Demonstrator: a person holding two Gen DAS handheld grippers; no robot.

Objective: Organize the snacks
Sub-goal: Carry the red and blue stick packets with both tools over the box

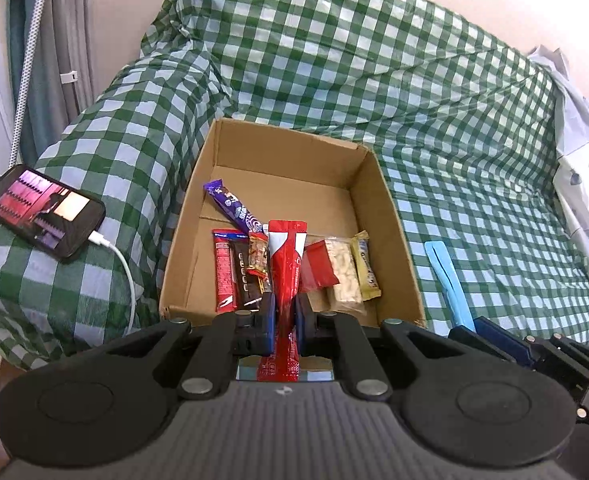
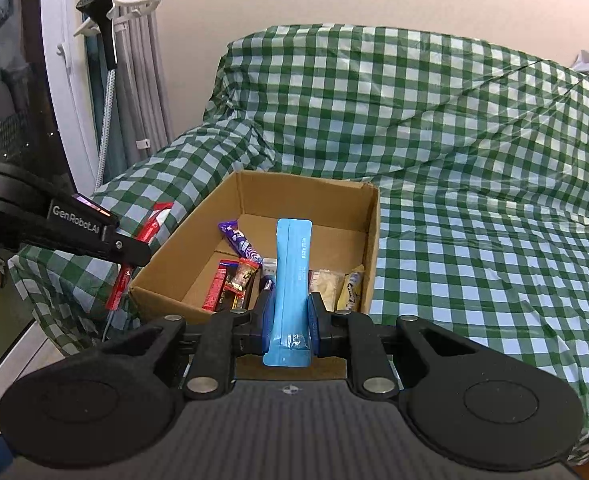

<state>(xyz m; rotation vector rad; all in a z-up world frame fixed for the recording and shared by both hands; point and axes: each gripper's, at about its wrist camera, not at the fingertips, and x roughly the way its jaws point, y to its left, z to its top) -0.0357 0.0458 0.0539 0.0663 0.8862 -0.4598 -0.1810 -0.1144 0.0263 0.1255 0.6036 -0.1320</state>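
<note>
An open cardboard box [image 1: 390, 216] [image 2: 370, 232] sits on the green checked sofa cover. Several snacks lie in it: a purple bar [image 1: 234, 206] [image 2: 243, 242], a red-and-black bar [image 1: 230, 272], a red packet [image 1: 321, 266], a pale nut bar [image 1: 344, 276] and a yellow bar [image 1: 366, 264]. My left gripper [image 1: 284, 310] is shut on a long red snack packet [image 1: 286, 256] that stands over the box's near edge. My right gripper [image 2: 290, 312] is shut on a light blue snack packet [image 2: 292, 276] [image 1: 448, 280], also near the box's front.
A phone [image 1: 42, 210] with a lit screen lies on the sofa arm at left, a white cable [image 1: 124, 276] plugged in. Curtains and a steamer head [image 2: 98, 12] stand at the left. White crumpled fabric [image 1: 582, 160] lies at the sofa's right end.
</note>
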